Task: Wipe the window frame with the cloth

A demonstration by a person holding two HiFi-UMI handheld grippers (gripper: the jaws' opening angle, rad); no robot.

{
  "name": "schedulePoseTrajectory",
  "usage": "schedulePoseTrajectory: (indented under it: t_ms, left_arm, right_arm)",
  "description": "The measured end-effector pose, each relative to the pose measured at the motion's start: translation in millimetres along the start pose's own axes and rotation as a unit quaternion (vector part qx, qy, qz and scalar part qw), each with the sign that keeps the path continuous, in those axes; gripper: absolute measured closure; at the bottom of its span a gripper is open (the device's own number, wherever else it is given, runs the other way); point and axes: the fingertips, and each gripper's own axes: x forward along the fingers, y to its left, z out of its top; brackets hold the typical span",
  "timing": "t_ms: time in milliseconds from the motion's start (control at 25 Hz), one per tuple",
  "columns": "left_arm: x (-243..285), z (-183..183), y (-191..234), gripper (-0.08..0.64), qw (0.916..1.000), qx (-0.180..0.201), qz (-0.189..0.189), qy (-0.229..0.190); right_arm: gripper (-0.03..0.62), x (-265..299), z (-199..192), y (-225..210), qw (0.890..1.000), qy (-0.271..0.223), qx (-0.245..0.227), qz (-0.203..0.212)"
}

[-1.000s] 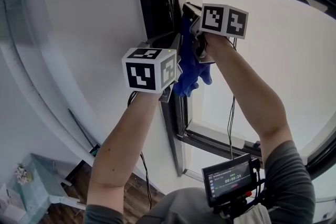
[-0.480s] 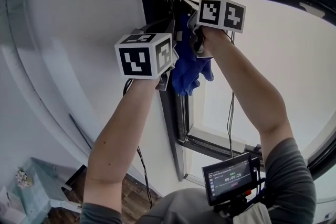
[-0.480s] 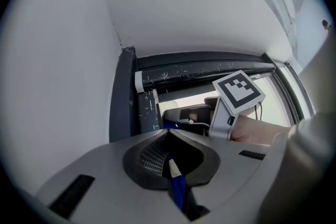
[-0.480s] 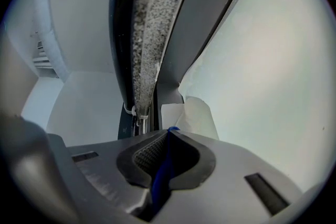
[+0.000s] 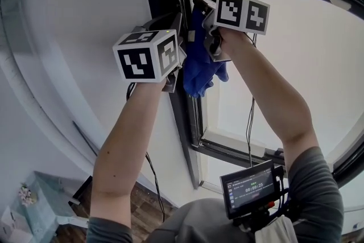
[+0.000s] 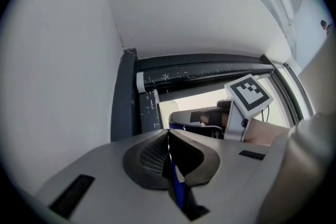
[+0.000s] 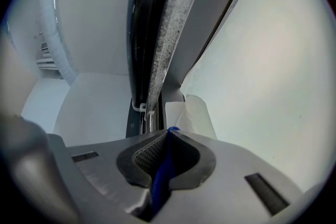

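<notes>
**A:** What is the left gripper (image 6: 169, 136) doing up there?

**B:** Its jaws are pressed together on a fold of the blue cloth (image 5: 200, 62), which shows as a thin strip between the pads. The dark window frame (image 5: 186, 116) is just to its right, and the frame's top corner is ahead of it.

**A:** Why pinch the cloth at that spot?

**B:** My guess is that it pulls that edge taut, so the cloth lies flat against the upright part of the frame.

**A:** And where is the cloth itself?

**B:** It is bunched between the two grippers and lies against the frame. Loose folds droop below them.

**A:** And the right gripper (image 7: 168, 136)?

**B:** It is closed too, clamped on another edge of the same cloth, and blue fabric runs down between its pads. The frame runs up and away ahead of it, with pale glass (image 7: 273, 50) to its right.

**A:** So the wiping is under way?

**B:** It looks so. The cloth is high on the frame, and the lower stretch is probably not yet done.
</notes>
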Motion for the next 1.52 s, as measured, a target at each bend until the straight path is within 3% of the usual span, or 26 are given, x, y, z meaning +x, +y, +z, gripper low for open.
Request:
schedulePoseTrajectory:
  t_ms: [360, 560, 960, 1280, 1520]
  left_arm:
    - [-24, -44, -44, 0.551, 0.9994, 0.019, -0.022, -0.02]
    - [-35, -75, -62, 0.551, 0.9993, -0.008, -0.034, -0.008]
    - [-68, -111, -94, 0.551, 0.9984, -0.019, -0.053, -0.006]
    - [-109, -140, -108, 0.551, 0.998, -0.047, -0.043, -0.005]
    - [-128, -175, -117, 0.551, 0.997, -0.059, -0.047, 0.015]
  right_arm:
    - [0.569, -58, -45, -7, 1.0, 0.014, 0.019, 0.013]
    - [0.569, -85, -73, -17, 0.999, 0.035, 0.025, 0.004]
    - [0.569, -153, -98, -2, 0.998, 0.057, 0.003, 0.019]
    - [0.569, -211, -128, -5, 0.997, 0.073, 0.011, -0.001]
    - [0.569, -253, -145, -2, 0.996, 0.088, -0.014, -0.024]
